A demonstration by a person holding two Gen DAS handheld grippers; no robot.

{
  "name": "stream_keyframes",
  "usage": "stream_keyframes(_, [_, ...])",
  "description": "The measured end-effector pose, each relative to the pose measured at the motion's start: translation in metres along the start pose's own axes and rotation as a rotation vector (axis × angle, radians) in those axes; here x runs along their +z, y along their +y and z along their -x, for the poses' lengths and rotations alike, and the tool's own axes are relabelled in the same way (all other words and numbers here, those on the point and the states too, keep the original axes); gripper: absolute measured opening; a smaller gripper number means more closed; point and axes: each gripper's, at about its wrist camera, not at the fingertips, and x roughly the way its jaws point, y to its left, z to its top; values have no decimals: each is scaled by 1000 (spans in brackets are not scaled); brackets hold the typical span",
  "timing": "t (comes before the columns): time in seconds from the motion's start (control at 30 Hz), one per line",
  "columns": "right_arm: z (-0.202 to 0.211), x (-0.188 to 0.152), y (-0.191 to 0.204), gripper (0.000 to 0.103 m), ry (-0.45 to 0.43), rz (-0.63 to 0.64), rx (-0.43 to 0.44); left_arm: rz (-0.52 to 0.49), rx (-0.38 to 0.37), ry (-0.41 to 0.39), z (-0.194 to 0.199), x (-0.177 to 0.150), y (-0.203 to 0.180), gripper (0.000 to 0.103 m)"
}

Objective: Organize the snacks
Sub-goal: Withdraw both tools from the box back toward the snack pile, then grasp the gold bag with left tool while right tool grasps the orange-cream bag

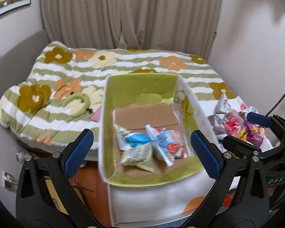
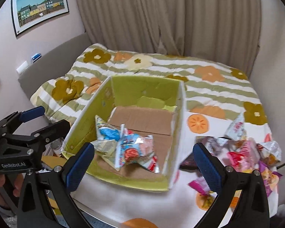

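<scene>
Nearest the cameras, both grippers hang with jaws spread wide and nothing between the blue pads: the left gripper point(image 1: 141, 152) over the near end of the box point(image 1: 108, 110), the right gripper point(image 2: 143, 161) over the box's near right corner. The box sits on a white cloth point(image 2: 123, 199) with orange prints, its long axis running away from the cameras toward the bed, its open top facing up. A few snack packets point(image 1: 152, 144) already lie crumpled in its near half, the blue one and the red-and-white one overlapping and pointing every which way. To the right, outside the box, a loose pile of packets point(image 2: 243, 152) waits on the cloth, some touching each other. The likely trouble is here: the bags are puffy and slick, so a pinch at a corner could let one slip, or the pads could drag a neighbour along. The box looks light and stands close to the table's edge on the left, so a knock from either gripper could shove it askew or off. Beyond lies the flowered quilt point(image 1: 66, 72), then the curtain point(image 1: 131, 13).
</scene>
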Motion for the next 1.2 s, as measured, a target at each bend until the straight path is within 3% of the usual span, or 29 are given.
stream_keyframes(0.3, [57, -22, -71, 103, -86, -36, -84, 20, -31, -18, 8, -11, -84, 102])
stream_keyframes(0.67, [100, -74, -178, 103, -62, 18, -102, 93, -51, 35, -11, -58, -216, 102])
stream_keyframes(0.97, [79, -126, -245, 103, 28, 64, -45, 138, -58, 155, -66, -103, -277, 102])
stream_keyframes(1.2, [44, -159, -260, 103, 62, 142, -29, 147, -91, 219, -124, -124, -294, 102])
